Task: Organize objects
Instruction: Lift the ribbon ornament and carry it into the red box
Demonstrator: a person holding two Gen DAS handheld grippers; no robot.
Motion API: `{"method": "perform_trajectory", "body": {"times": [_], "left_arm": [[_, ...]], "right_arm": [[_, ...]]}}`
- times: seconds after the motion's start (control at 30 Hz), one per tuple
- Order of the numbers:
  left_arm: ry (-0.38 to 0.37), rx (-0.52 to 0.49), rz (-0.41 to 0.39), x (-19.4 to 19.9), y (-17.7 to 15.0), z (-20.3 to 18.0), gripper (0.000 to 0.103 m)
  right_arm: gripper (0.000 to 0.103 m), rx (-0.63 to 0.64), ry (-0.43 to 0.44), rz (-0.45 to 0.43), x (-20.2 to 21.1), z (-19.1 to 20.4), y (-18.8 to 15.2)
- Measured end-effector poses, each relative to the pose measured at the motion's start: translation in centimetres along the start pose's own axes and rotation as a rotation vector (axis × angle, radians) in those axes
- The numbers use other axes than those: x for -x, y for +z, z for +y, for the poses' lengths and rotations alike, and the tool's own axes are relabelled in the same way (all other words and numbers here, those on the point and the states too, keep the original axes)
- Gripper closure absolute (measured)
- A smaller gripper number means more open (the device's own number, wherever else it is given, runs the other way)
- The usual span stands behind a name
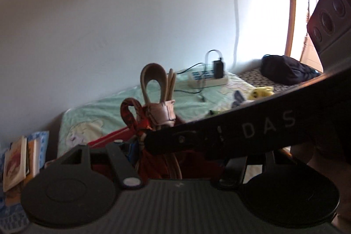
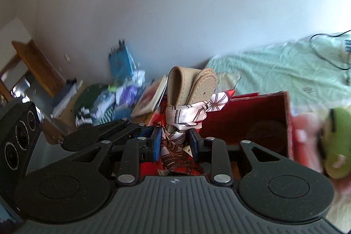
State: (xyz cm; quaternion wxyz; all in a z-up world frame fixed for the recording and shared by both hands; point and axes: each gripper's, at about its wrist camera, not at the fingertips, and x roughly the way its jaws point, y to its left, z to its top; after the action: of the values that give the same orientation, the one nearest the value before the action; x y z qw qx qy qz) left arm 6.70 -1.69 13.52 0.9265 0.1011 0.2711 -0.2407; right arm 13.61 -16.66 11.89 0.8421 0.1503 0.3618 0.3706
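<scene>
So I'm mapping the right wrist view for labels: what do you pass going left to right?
Wooden frame → blue box → beige strap → red box → green plush toy.

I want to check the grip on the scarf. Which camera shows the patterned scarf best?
The right wrist view: the patterned scarf sits centred, tied around the beige strap, between the right gripper blue fingers. The left wrist view shows it darker, partly behind a black strap.

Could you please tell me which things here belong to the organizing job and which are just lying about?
In the job:
- beige strap bundle tied with a patterned scarf
- right tongs, shut on the scarf
- red box

Lying about:
- power strip on the green bedsheet
- yellow plush
- books
</scene>
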Motion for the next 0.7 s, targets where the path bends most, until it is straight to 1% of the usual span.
{"method": "perform_trajectory", "body": {"times": [0.1,0.2,0.23,0.27,0.37,0.53,0.7], "left_arm": [[0.009,0.068,0.042,-1.2,-0.6,2.8,0.041],[-0.003,0.139,0.108,-3.1,-1.8,5.3,0.040],[-0.009,0.165,0.134,-4.7,-2.2,5.2,0.040],[-0.016,0.194,0.161,-5.5,-2.7,5.7,0.040],[-0.035,0.272,0.241,-6.7,-4.8,6.8,0.041],[-0.035,0.350,0.323,-8.8,-6.2,7.7,0.041],[-0.023,0.384,0.418,-10.7,-7.0,8.5,0.041]], "right_arm": [[0.074,0.001,-0.010,0.080,-2.9,0.2,0.1],[0.074,-0.009,-0.036,0.178,-6.2,-0.3,0.0],[0.074,-0.014,-0.044,0.208,-7.1,-0.4,0.0],[0.074,-0.018,-0.052,0.241,-7.8,-0.5,-0.2],[0.074,-0.036,-0.055,0.320,-9.3,-1.2,-0.7],[0.075,-0.073,-0.049,0.405,-11.1,-2.3,-1.2],[0.079,-0.073,-0.059,0.468,-12.6,-2.8,-1.9]]}}
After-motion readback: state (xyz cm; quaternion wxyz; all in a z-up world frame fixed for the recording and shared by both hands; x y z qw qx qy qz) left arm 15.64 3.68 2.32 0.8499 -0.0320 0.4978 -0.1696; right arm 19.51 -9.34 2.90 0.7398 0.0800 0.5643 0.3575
